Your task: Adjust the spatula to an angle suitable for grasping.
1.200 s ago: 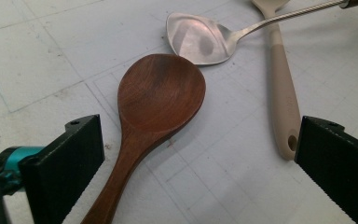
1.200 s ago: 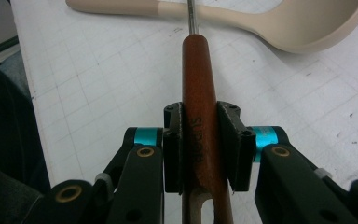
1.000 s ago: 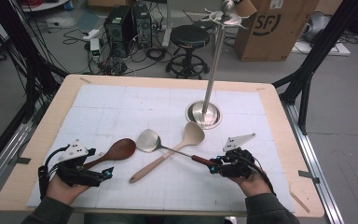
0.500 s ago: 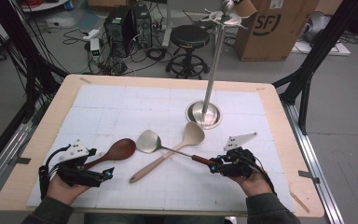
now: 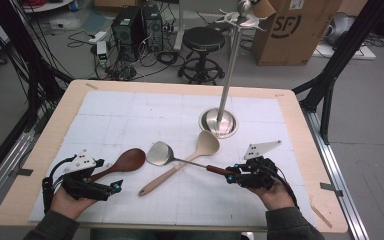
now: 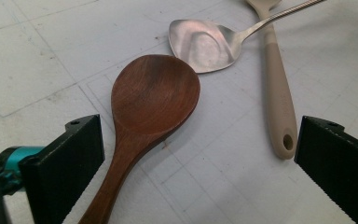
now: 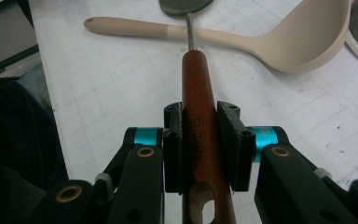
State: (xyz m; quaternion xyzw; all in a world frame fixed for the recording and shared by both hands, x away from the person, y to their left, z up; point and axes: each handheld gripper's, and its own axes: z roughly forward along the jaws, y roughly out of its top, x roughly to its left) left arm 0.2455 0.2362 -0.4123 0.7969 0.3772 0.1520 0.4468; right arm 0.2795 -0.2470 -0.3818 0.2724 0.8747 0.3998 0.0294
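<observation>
My right gripper (image 7: 200,149) clamps the smooth reddish wooden handle of the steel spatula (image 5: 161,153) (lettering runs along the grain). Its thin shaft points left across the white gridded mat (image 5: 130,115), crossing the matte beige silicone ladle (image 5: 206,144). My left gripper (image 6: 196,158) stands wide open around the dark brown wooden spoon (image 6: 151,105), without touching it.

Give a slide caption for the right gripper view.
Right gripper clamps the metal spatula's wooden handle, which crosses the beige ladle.
</observation>
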